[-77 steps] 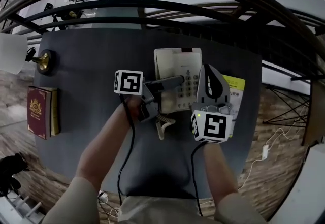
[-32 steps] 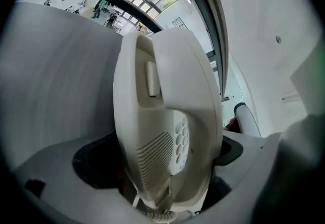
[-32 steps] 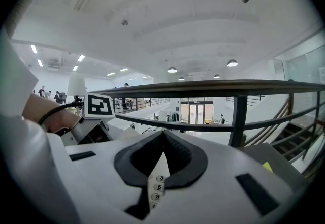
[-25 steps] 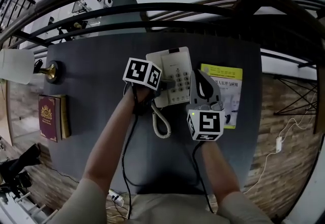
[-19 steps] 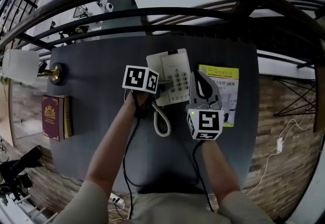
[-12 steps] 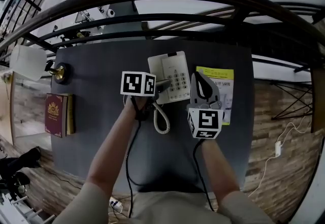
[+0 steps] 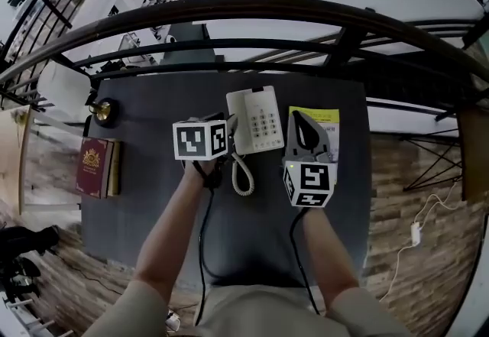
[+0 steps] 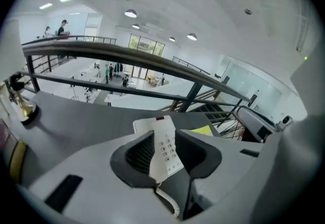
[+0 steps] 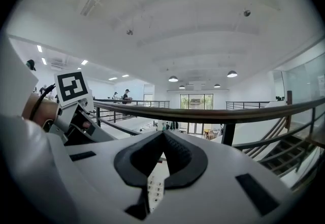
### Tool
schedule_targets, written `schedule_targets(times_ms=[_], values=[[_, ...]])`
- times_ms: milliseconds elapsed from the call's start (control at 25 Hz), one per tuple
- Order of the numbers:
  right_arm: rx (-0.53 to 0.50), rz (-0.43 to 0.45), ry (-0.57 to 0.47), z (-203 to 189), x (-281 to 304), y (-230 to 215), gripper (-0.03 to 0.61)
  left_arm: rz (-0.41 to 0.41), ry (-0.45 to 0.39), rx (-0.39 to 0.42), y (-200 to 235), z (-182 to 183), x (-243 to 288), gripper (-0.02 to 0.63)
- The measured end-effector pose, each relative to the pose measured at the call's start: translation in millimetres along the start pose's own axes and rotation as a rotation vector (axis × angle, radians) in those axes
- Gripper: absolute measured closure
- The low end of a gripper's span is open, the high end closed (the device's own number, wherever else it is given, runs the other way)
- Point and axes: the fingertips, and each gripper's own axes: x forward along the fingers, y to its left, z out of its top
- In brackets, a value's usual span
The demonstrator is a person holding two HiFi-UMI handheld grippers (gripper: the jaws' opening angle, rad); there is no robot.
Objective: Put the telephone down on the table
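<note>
Between the pads of the left gripper [image 8: 165,139] stands a narrow gap. The jaws have just been closing, with nothing caught. The white telephone [image 8: 163,154] shows through the gap, lying beyond it and not held. Right gripper [image 9: 162,135]: jaw tips together, empty, with keypad visible through the hollow behind the tips. Head view: the telephone lies flat, keys up, at upper centre of the dark table [image 7: 153,98], its coiled cord [image 7: 243,175] trailing toward the lower frame. The left gripper hangs just left of it, the right gripper just right, over a yellow leaflet [image 7: 327,115]. Neither appears to touch it. Judged status: set-down complete; only drawing the grippers clear remains.
</note>
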Motion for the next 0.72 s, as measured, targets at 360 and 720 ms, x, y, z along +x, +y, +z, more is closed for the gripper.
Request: schedule_targets(times_ms=[360, 720], values=[[-0.076, 0.006, -0.104, 65.4, -57.0, 14.2, 0.577, 0.018, -0.218, 0.084, -38.5, 27.4, -89.7, 0.560], [-0.146, 0.054, -0.236, 147.0, -141.8, 21.7, 0.577, 0.076, -0.548, 0.220, -107.3, 53.7, -197.6, 0.607]])
